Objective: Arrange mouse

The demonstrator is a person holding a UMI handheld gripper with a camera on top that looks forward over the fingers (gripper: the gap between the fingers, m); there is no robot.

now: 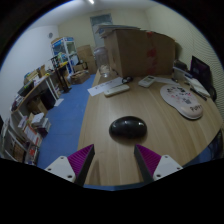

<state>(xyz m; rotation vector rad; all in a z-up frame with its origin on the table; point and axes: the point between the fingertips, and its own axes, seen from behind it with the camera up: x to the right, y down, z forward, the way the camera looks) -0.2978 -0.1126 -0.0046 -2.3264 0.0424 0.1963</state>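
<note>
Now the tool (112, 160) is wide open, its 2 fingers low in the frame. Move straight to the round black plastic mouse (127, 127) on the wooden bench (100, 125), then squeeze gently.

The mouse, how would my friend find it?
Start at the wooden table and look just ahead of the gripper, whose fingers are open. There sits the mouse, alone. It is dark, round and low, unlike the pale flat things farther back.

No readable text, seemingly.
</note>
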